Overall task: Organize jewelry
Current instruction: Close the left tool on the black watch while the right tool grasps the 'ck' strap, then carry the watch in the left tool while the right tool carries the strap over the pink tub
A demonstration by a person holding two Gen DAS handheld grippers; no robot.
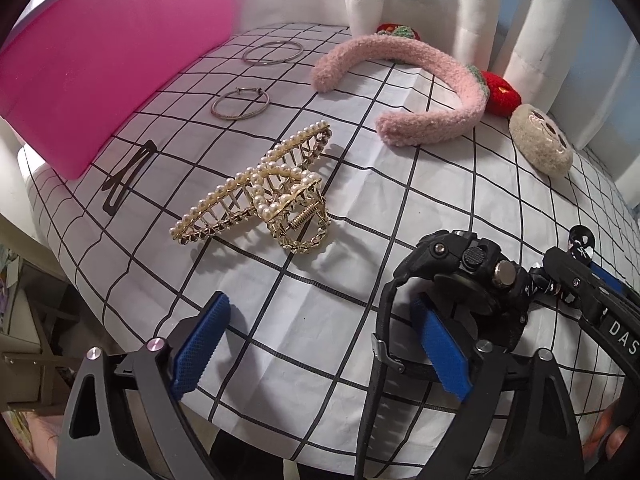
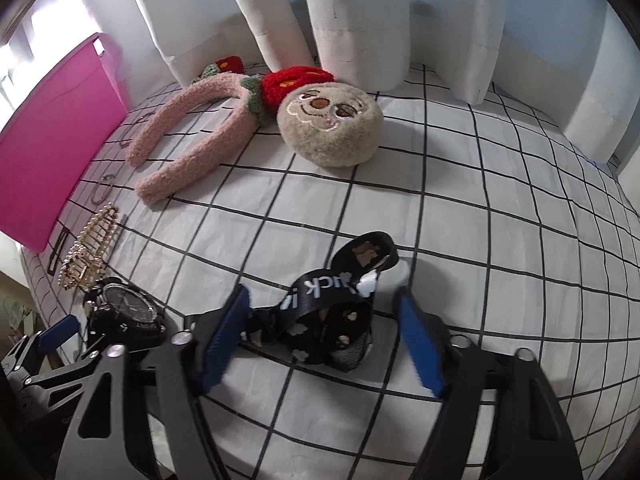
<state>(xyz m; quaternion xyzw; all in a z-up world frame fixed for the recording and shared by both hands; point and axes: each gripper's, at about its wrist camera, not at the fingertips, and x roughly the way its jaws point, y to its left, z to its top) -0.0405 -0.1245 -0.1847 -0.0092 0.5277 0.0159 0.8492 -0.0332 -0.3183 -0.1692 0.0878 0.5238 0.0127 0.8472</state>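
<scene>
A black sports watch lies on the checked cloth at the near right. My left gripper is open, and its right finger sits inside the loop of the watch strap. The left pad is over bare cloth. In the right wrist view a black printed fabric band lies between the fingers of my right gripper. The left pad is at the band's end, the right pad stands apart from it, so this gripper is open. The watch shows to its left.
A gold pearl hair claw, two silver hoops and a black snap clip lie by a pink box. A pink fuzzy headband and a beige plush face rest near the white curtains.
</scene>
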